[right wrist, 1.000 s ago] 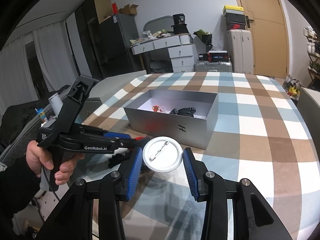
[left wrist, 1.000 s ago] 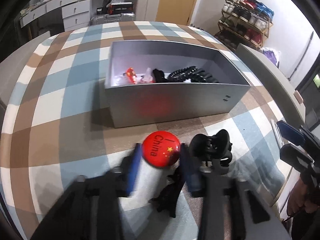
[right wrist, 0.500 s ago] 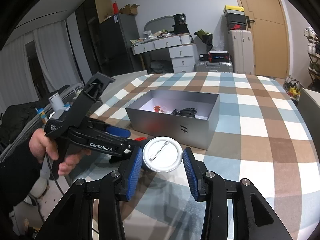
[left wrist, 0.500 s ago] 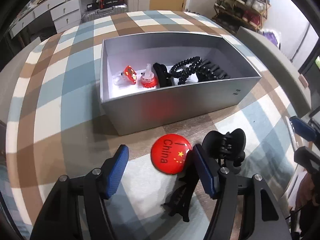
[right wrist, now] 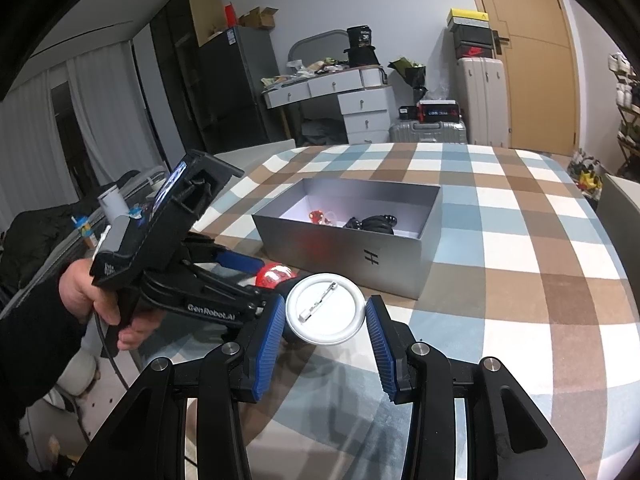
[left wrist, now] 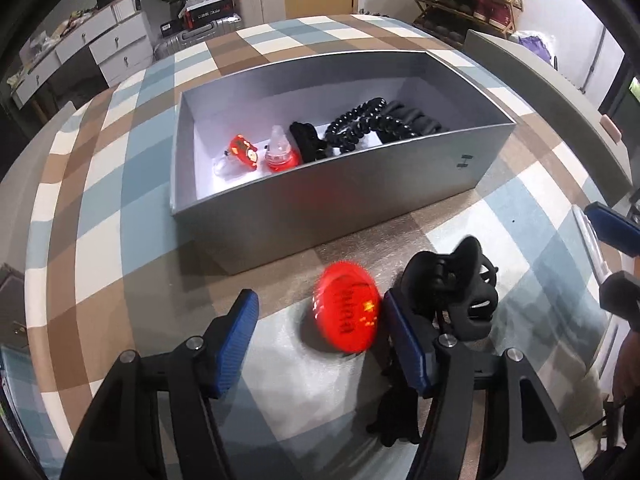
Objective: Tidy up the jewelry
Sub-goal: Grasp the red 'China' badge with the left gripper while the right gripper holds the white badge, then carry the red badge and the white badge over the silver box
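Lying blurred on the checked tabletop point(left wrist: 100, 240) between the spread fingers of the left gripper point(left wrist: 320, 334), the red badge point(left wrist: 346, 312) sits just before the grey box point(left wrist: 320, 204). A black claw clip point(left wrist: 460, 292) crowds its right finger. The right gripper point(right wrist: 325, 330) pinches a white pin badge point(right wrist: 325, 309).

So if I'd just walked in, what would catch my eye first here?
Probably the bright red badge, blurred and tilted on the checked tablecloth between the left gripper's blue pads, beside a black hair claw. Next, the right gripper shut on a round white badge, pin side up. Behind them sits an open grey box with hair ties and small red trinkets inside.
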A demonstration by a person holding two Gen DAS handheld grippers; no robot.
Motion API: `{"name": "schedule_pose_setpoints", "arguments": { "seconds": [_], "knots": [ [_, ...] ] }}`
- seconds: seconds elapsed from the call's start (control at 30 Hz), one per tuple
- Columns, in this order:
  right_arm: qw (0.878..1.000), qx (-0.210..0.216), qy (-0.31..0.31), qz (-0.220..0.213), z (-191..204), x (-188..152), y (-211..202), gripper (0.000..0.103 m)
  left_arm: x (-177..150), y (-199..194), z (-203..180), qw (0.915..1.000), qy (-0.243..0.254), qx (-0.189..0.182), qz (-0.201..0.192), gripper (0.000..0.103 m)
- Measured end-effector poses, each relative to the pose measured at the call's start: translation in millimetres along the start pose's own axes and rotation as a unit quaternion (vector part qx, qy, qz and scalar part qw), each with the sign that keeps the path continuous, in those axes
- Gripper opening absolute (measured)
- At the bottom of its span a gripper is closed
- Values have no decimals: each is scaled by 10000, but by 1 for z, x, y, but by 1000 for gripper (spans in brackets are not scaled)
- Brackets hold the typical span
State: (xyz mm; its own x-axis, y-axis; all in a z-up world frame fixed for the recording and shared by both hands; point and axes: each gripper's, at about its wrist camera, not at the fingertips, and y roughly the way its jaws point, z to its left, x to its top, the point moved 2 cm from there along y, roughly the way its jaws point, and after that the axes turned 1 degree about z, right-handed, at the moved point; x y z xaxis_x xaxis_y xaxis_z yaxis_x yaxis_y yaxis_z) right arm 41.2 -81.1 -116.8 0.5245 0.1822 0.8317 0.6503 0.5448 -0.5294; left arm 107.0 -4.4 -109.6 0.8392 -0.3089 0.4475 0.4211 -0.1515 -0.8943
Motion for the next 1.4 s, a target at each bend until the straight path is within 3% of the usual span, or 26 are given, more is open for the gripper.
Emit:
{"name": "schedule_pose_setpoints", "arguments": {
  "seconds": [0.07, 0.2, 0.53, 0.77, 1.13, 1.4],
  "knots": [
    [10000, 1, -16, 3, 1, 0, 0, 41, 0, -1, 0, 10000, 33, -24, -6, 57],
    [10000, -6, -4, 2, 0, 0, 0, 41, -1, -3, -8, 9997, 224, -79, -45, 38],
    [10000, -16, 76, -52, -4, 1, -2, 41, -9, -9, -3, 9998, 151, 16, -134, 37],
    [9997, 72, 171, -132, -6, 9, -5, 41, -12, -40, 9, 9976, -323, -18, -606, 37],
    [9975, 359, 540, -272, -21, 52, 10, 41, 9, -78, 18, 9875, -665, -131, -1420, 37],
    [9977, 354, 454, -362, -23, 86, 20, 41, 29, -86, 50, 9726, -1305, -281, -1903, 37]
  ]
}}
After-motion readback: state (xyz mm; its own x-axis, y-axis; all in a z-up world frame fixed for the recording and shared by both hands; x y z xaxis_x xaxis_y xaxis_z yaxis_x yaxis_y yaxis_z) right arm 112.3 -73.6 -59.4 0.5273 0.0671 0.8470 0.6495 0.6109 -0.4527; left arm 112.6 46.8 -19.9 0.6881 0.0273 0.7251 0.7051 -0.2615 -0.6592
